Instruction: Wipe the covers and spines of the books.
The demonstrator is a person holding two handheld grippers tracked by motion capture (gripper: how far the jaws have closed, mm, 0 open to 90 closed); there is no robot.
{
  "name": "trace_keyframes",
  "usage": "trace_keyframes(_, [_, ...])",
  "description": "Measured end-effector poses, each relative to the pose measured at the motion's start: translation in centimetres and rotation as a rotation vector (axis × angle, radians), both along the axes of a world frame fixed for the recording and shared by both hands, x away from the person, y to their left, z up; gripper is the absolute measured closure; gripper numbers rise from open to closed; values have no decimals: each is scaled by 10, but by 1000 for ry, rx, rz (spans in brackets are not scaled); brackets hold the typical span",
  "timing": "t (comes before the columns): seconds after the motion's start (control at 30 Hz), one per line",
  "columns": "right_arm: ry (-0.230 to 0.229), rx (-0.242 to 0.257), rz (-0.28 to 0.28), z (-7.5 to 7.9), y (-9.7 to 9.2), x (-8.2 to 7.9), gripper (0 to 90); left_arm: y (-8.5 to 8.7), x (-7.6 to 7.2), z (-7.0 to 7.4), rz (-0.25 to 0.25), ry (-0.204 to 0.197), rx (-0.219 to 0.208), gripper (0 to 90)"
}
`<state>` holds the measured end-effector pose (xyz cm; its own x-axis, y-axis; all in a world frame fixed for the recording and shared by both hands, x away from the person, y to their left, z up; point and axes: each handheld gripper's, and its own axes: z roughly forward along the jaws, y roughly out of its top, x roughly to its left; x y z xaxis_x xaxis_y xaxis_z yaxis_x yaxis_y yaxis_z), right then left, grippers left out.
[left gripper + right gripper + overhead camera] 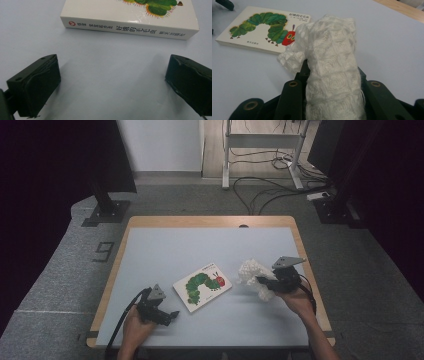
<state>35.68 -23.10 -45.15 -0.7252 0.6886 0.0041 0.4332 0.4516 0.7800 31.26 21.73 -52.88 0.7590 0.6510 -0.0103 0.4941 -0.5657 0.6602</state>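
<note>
A: The white cloth (332, 65) sits bunched between the jaws of our right gripper (270, 284), lifted a little off the pale table (165, 250) at its right side, near edge. We have it squeezed tight; the jaws are almost together with only the fabric between them.

B: It looks soft and light, a waffle-textured weave that crumples and droops. We judge it won't slip much, since the weave gives the pads something to bite, but the loose end hanging toward the picture book (202, 286) could drag or snag.

A: Agreed. A pinch on the thick bunched middle, as we have now, seems the safest hold; a single edge would let it unfurl.

B: And our left gripper (167, 316)?

A: It rests near the left front of the table, jaws spread wide and holding nothing, pointed at the spine of the book just beyond it.
</note>
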Motion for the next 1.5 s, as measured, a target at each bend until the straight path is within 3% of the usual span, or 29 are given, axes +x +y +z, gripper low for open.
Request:
trace_keyframes(1.0, [-23, -22, 106, -8, 83, 36, 632, 0, 0, 0, 2, 0, 0, 0])
trace_keyframes(1.5, [-10, -68, 130, -37, 110, 43, 632, 0, 0, 0, 2, 0, 0, 0])
